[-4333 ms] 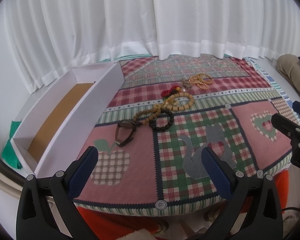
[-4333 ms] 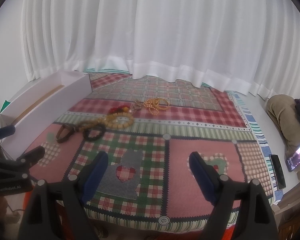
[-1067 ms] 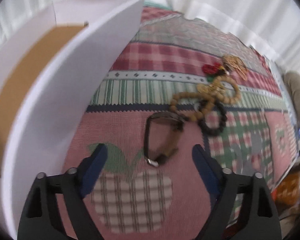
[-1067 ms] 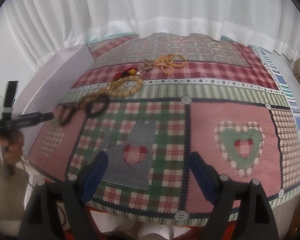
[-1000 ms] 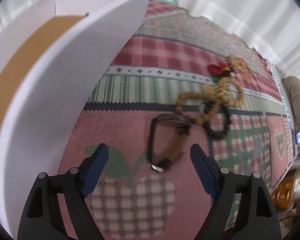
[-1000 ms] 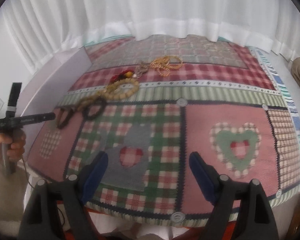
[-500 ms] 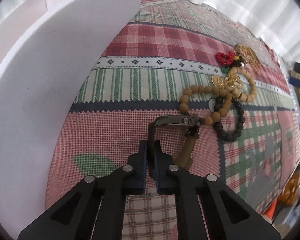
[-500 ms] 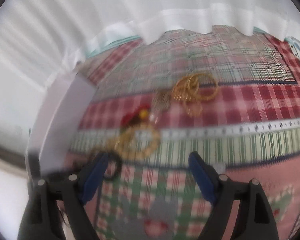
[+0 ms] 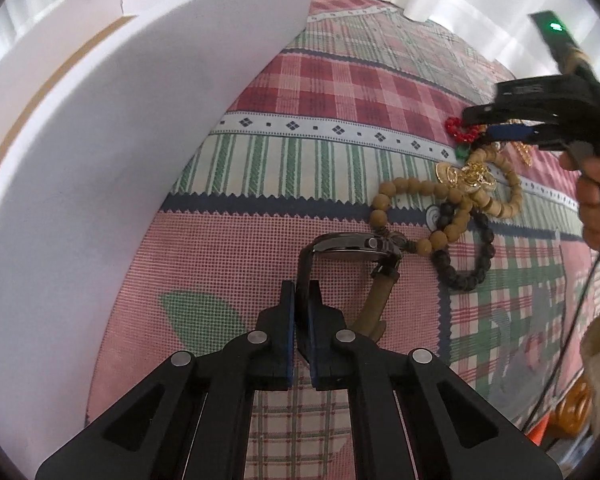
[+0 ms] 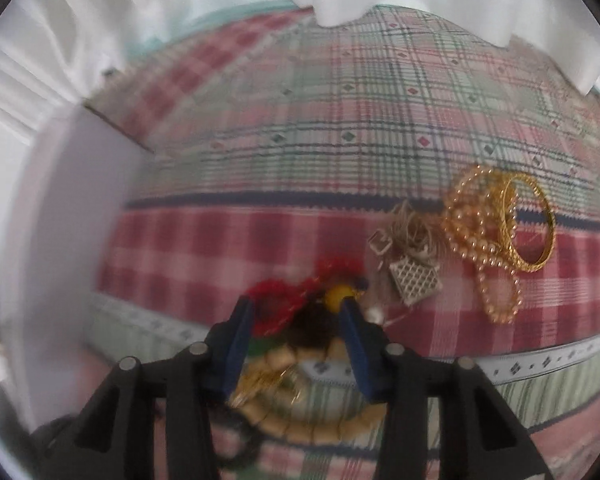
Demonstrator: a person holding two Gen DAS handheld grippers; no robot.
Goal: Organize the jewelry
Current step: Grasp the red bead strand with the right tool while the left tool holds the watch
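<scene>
Your left tool (image 9: pixel 302 300) is pinched shut on the dark strap of the watch (image 9: pixel 354 245), which lies on the patchwork cloth (image 9: pixel 228 248) beside the white box (image 9: pixel 100 168), probably its destination. Gripping the strap keeps the face clear. Your right tool (image 10: pixel 298 322) stands part open around the red bead piece (image 10: pixel 278 300), not yet clamped. A second ago both tools were wide open, the right hanging far back.
</scene>
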